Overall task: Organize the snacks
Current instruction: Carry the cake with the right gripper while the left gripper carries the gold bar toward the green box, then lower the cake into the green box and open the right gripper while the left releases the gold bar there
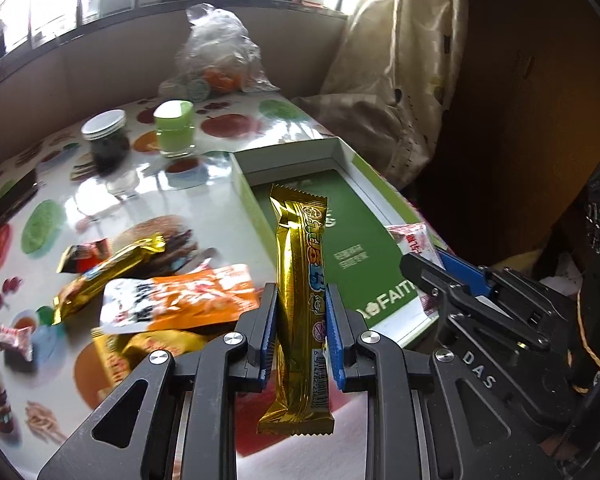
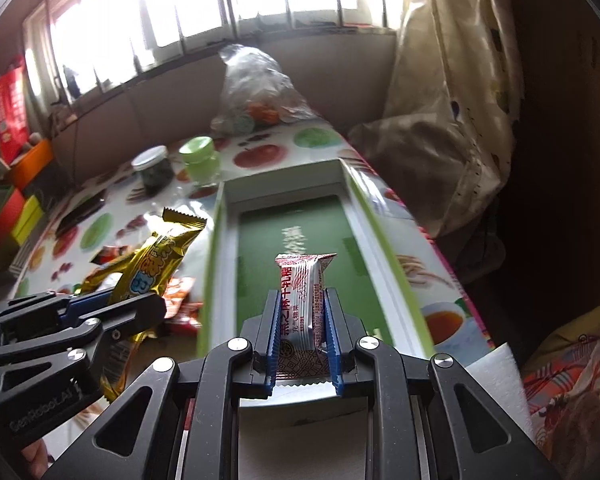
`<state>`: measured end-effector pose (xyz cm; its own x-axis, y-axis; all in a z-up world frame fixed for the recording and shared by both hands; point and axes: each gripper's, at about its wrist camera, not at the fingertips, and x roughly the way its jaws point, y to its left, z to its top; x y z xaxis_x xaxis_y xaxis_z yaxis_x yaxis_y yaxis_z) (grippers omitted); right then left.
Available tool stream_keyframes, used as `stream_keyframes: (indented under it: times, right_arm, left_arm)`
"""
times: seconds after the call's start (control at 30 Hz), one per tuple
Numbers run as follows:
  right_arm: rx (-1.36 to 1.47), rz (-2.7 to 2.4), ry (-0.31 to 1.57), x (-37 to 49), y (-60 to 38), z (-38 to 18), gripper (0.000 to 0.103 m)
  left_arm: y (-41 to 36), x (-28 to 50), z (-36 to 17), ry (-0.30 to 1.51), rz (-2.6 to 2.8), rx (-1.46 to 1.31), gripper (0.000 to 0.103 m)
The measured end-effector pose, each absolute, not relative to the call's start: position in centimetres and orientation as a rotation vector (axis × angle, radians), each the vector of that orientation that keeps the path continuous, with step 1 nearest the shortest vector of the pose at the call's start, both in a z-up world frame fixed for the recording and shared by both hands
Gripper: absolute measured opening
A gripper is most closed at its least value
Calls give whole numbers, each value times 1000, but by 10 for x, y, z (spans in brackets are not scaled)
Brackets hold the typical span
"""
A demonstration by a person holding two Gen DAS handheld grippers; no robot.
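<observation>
My left gripper (image 1: 300, 300) is shut on a long gold snack bar (image 1: 298, 264), held upright above the table at the left wall of the green-lined box (image 1: 296, 152). The bar also shows in the right wrist view (image 2: 156, 264). My right gripper (image 2: 302, 300) is shut on a small red-and-white candy packet (image 2: 302, 284), held over the near end of the box (image 2: 364, 216). It shows in the left wrist view (image 1: 424, 264) at the box's right side. The box interior looks bare. Loose snacks lie left of the box: an orange packet (image 1: 188, 300), a gold wrapper (image 1: 104, 276), a small red-white candy (image 1: 18, 338).
A dark jar with a white lid (image 1: 108, 140), a green-lidded jar (image 1: 176, 128) and a clear plastic bag (image 1: 220, 56) stand at the back of the fruit-print table (image 1: 100, 200). A curtain (image 1: 400, 60) hangs to the right. Colourful boxes (image 2: 8, 208) sit at far left.
</observation>
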<state>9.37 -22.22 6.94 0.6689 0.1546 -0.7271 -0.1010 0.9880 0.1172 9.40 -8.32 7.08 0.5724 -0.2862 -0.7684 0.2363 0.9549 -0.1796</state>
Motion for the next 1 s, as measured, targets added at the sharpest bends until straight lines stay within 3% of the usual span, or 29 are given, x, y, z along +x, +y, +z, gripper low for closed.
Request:
stream_keyframes:
  times: [1.0]
  right_arm:
    - [28,127,927,125,-245,30,20]
  left_arm:
    - [-125,130,34,1039,-337,-39,24]
